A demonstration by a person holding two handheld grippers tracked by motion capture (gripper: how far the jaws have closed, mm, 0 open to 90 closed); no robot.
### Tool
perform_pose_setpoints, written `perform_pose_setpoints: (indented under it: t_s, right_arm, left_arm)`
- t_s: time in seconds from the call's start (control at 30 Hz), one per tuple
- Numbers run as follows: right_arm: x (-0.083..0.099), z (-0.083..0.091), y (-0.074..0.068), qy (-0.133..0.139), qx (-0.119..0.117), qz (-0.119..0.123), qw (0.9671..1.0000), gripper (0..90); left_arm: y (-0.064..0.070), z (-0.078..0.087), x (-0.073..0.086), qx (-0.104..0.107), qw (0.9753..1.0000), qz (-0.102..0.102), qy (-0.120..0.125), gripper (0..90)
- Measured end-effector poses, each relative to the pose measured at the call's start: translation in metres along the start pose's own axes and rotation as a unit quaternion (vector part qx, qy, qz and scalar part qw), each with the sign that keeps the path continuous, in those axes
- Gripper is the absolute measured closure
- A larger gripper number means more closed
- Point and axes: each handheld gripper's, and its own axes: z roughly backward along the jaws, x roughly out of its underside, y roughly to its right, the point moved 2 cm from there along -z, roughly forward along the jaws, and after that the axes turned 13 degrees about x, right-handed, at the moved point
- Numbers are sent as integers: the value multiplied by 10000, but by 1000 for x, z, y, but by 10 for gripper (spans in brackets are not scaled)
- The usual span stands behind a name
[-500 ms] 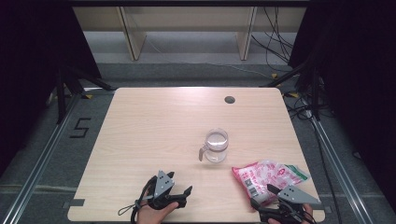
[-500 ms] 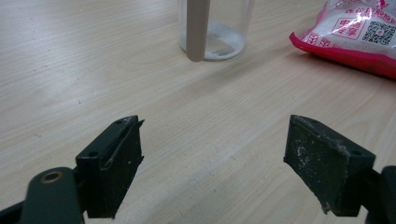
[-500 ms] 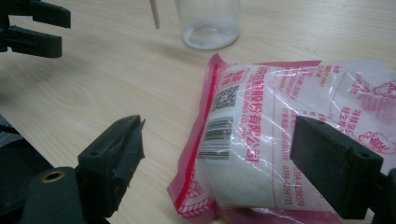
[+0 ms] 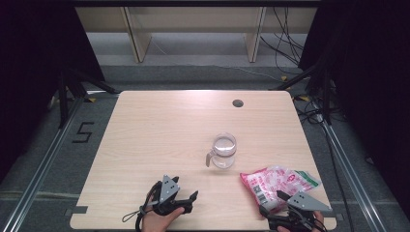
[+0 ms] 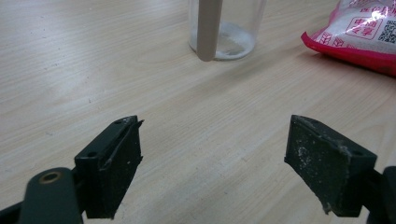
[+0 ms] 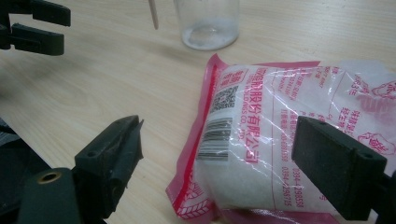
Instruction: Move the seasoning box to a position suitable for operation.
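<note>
My right gripper (image 6: pixel 217 154): jaws spread, astride bag (image 6: pixel 280 135). My left gripper (image 5: pixel 212 158): spread, empty. Jug (image 4: pixel 224 151) between, unobstructed.

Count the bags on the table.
1: a red-and-clear bag of white granules at the near right, right of the glass jug, its near end between the open right tongs.

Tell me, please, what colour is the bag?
The bag is clear plastic with red edges and red print over white grains; the right gripper view shows it best.
</note>
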Motion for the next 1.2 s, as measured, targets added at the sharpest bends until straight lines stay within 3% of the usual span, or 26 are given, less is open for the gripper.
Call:
perform_pose_setpoints:
  t_s: [0.1,0.13,0.27,0.3,0.4,0.43,0.5,0.53,0.57,0.6,0.67,0.8,1.03,1.07,1.2]
  right_arm:
    - [-1,0,2,86,-26,91,9999,164]
    - [-1,0,2,95,-60,75,9999,159]
    - [-1,1,2,112,-79,105,9999,154]
    - [-2,2,0,79,-71,-45,9999,152]
    - [-2,3,-1,86,-135,-63,9999,152]
    - [-2,1,2,227,-153,75,9996,153]
    - [-2,1,2,227,-158,82,9996,152]
    - [-2,1,2,220,-156,78,9996,153]
    - [-2,2,1,249,-167,93,9995,152]
    - [-2,3,-1,177,-154,-48,9997,153]
    - [-2,4,-1,135,-161,-13,9998,152]
    - [-3,3,0,217,-144,16,9997,153]
    - [-3,3,1,223,-153,56,9996,154]
    - [-2,4,-1,163,-145,-39,9998,154]
    - [-3,2,1,253,-167,157,9994,154]
  left_arm:
    - [-1,0,-1,-16,9999,-100,17,175]
    - [0,-1,-2,19,10000,-28,52,175]
    - [0,-2,-5,47,9999,-72,100,175]
    - [-1,-2,-8,97,9998,-83,129,175]
    - [-1,-3,-11,170,9996,-21,223,174]
    - [-1,-4,-14,153,9996,-93,199,168]
    - [-2,-4,-16,156,9996,-133,194,168]
    - [-4,-6,-19,193,9992,-253,229,168]
    - [-3,-8,-23,198,9992,-152,301,152]
    - [-4,-7,-26,143,9993,-273,219,155]
    - [-4,-11,-30,172,9993,-235,245,161]
    - [-9,-18,-36,87,9993,-347,113,202]
    - [-13,-33,-44,156,9990,-416,-7,352]
    - [-15,-36,-45,124,9986,-515,-71,370]
    - [-18,-51,-51,136,9980,-605,-128,452]
